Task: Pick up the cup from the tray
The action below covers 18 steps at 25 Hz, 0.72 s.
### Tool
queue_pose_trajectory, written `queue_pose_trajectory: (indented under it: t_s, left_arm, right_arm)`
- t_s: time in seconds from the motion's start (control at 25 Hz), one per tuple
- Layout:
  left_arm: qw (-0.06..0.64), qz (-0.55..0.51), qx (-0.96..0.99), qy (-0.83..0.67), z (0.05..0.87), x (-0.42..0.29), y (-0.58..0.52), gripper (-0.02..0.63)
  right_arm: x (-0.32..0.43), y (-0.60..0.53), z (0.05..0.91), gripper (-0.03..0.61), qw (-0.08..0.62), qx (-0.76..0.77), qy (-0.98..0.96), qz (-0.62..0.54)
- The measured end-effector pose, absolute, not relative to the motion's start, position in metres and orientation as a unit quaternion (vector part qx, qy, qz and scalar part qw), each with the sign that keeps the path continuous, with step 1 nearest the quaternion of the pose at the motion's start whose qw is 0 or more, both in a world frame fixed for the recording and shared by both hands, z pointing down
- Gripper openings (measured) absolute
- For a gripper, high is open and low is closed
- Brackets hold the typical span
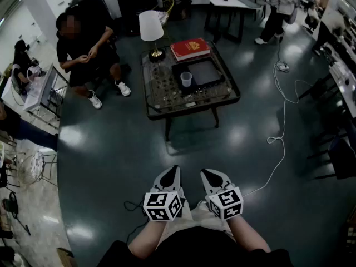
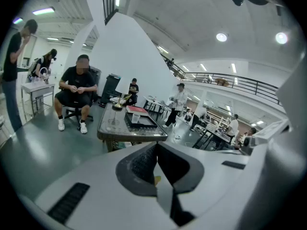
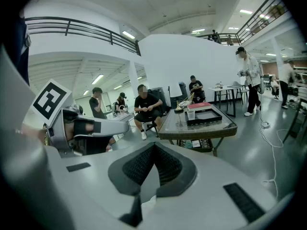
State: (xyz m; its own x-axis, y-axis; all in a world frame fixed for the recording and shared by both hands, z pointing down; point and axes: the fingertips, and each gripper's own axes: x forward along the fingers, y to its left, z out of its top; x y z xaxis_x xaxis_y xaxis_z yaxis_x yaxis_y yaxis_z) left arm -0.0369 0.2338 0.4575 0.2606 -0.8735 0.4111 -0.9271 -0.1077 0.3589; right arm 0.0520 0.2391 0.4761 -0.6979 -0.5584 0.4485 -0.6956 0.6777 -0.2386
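Observation:
A clear plastic cup (image 1: 186, 79) stands upright at the left edge of a black tray (image 1: 207, 73) on a low glass-topped table (image 1: 167, 93), well ahead of me. Both grippers hang close to my body, far from the table. My left gripper (image 1: 174, 169) and my right gripper (image 1: 205, 172) are side by side, each with its jaws together and nothing in them. In the left gripper view the cup (image 2: 135, 118) and tray (image 2: 144, 123) appear small beyond the shut left gripper (image 2: 156, 146). In the right gripper view the cup (image 3: 191, 114) sits in the tray (image 3: 205, 115) past the shut right gripper (image 3: 154, 145).
A red book (image 1: 190, 49) and a white-shaded lamp (image 1: 151, 28) share the table. A person (image 1: 83, 49) sits to the table's left. A white cable (image 1: 280, 128) trails over the dark floor at right. Another person (image 1: 278, 4) stands by a far table.

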Motion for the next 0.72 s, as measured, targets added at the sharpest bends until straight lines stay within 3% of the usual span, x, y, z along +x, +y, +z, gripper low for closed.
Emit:
queue_pose_trajectory:
  t_s: [0.32,0.72]
  left_arm:
    - [0.288,0.091,0.77,-0.562,0.459,0.055,0.304,0.011]
    - [0.278,0.099,0.771,-0.565,0.457,0.069,0.318,0.011]
  right_arm:
    - [0.114,0.307,0.467,0.011,0.149,0.371,-0.891,0.215]
    - [0.124,0.33,0.46,0.011,0.132,0.356,-0.901,0.212]
